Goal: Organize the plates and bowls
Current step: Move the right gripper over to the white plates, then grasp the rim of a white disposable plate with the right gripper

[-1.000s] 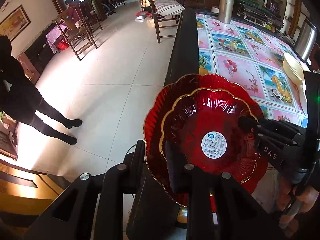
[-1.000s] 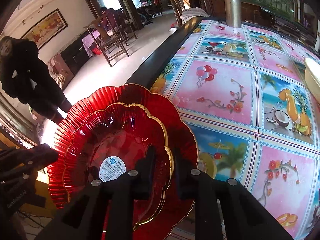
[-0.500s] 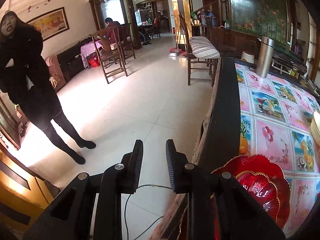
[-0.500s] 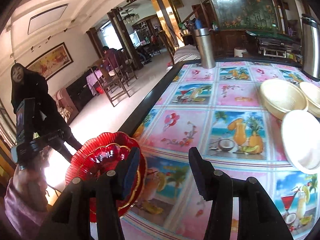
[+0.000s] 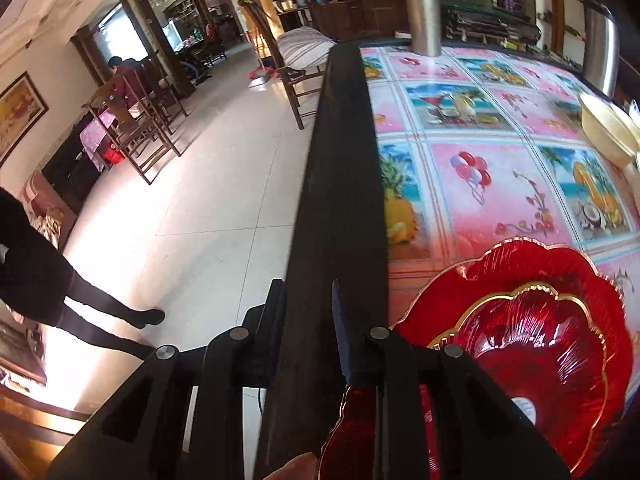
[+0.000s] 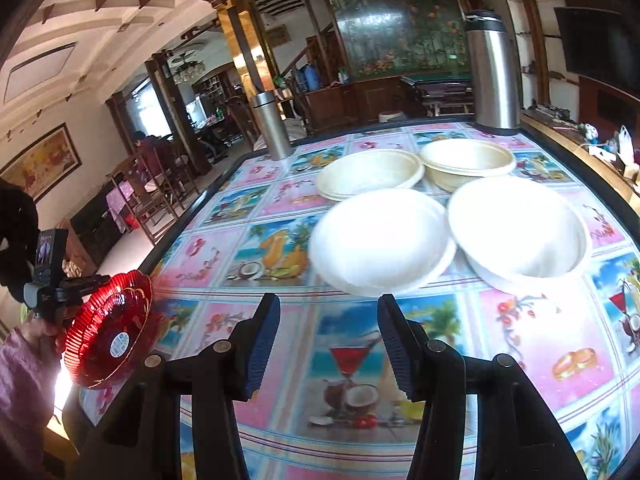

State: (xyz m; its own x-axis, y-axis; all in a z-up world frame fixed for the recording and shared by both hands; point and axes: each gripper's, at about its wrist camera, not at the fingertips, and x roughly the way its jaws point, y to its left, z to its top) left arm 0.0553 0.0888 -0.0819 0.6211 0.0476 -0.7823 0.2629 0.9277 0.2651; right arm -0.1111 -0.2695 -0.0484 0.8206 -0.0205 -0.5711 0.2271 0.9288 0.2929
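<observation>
Red scalloped glass plates [image 5: 532, 344] stacked; left hand-held gripper [image 5: 308, 320] near-closed, empty; right hand-held gripper [image 6: 324, 340], just opened, empty, should next approach white round plate [image 6: 380, 240] at 12 o'clock.

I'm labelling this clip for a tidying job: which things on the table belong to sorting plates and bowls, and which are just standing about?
Belong to the job: large red plate, small red plate nested in it, cream dishes, cream bowl, white plate, white bowl.
Just standing about: slim steel flask, tall steel jug.
</observation>
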